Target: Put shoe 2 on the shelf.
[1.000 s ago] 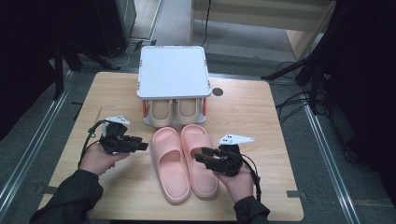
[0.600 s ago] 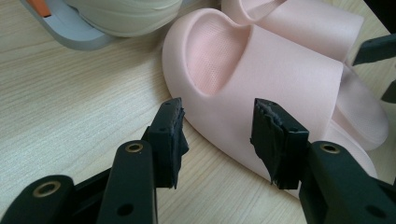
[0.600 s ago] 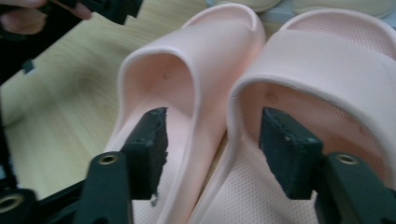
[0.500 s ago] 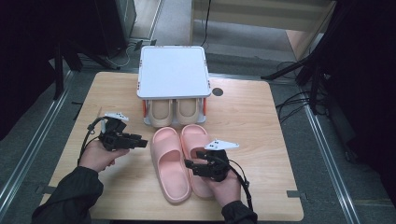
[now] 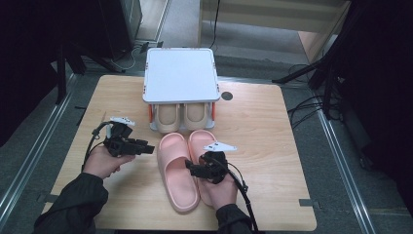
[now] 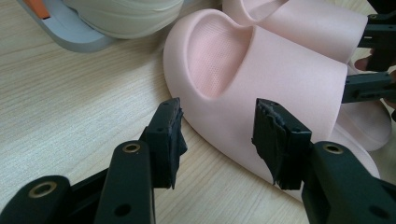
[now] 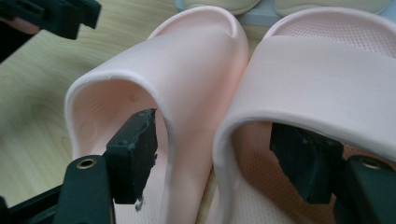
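Two pink slippers lie side by side on the wooden table (image 5: 258, 131): the left one (image 5: 176, 192) (image 6: 261, 79) (image 7: 187, 70) and the right one (image 5: 199, 139) (image 7: 336, 79). My right gripper (image 5: 190, 169) (image 7: 219, 149) reaches over them from the heel end. One jaw is inside each slipper, under the straps. The two slippers' adjoining walls stand between the jaws. Those jaws have just been opening and the pads do not press. My left gripper (image 5: 148, 147) (image 6: 219, 135) is open beside the left slipper's outer edge, near the toe.
A small shoe rack with a white top (image 5: 180, 73) stands at the table's back, with a beige pair of slippers (image 5: 168, 117) on its lower shelf. A dark round spot (image 5: 226, 96) sits right of the rack. Bare wood lies to the right of the slippers.
My right hand has moved left and lower, onto the pink slippers, and its jaws stand wider apart. The left hand has kept still.
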Demonstrator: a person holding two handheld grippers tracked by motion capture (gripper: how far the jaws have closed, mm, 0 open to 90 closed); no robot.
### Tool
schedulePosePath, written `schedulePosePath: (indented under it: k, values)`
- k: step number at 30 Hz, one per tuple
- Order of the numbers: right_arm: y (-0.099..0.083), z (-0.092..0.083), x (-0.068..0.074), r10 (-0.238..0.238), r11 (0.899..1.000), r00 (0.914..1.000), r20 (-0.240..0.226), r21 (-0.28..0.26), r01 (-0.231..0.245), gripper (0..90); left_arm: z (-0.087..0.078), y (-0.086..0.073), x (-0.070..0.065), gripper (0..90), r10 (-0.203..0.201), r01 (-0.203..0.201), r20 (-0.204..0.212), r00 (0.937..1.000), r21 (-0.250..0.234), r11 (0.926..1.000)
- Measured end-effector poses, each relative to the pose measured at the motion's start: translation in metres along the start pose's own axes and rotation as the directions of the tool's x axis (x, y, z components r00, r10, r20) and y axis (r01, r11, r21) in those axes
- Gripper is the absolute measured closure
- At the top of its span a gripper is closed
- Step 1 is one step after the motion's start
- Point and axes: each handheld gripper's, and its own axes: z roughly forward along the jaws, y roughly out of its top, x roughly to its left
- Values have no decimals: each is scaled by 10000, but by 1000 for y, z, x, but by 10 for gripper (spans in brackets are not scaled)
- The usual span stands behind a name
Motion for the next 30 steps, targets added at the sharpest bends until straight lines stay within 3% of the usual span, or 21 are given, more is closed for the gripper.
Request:
schedulePosePath:
  k: [7,11,15,19,26,30]
  values:
    - [2,6,6,192,9998,9965,816,-119,-183,307,0,0,3,509,-85,85,8,10000,13,10000]
    - [4,9,10,281,9994,9962,826,-212,-264,322,-1,0,3,506,-124,124,25,9999,-17,9999]
    - [3,11,15,-18,9999,9950,998,-97,28,356,0,0,3,505,-74,74,4,10000,26,10000]
    - [2,16,17,85,9999,9965,837,123,-96,386,0,0,3,504,-81,81,5,10000,22,10000]
    - [3,17,17,293,9995,9920,1225,55,-302,524,0,0,3,504,-151,151,15,9999,-13,9999]
    - [4,15,16,-4,9999,9883,1528,130,-16,664,-1,0,4,501,-153,153,4,9999,-5,9999]
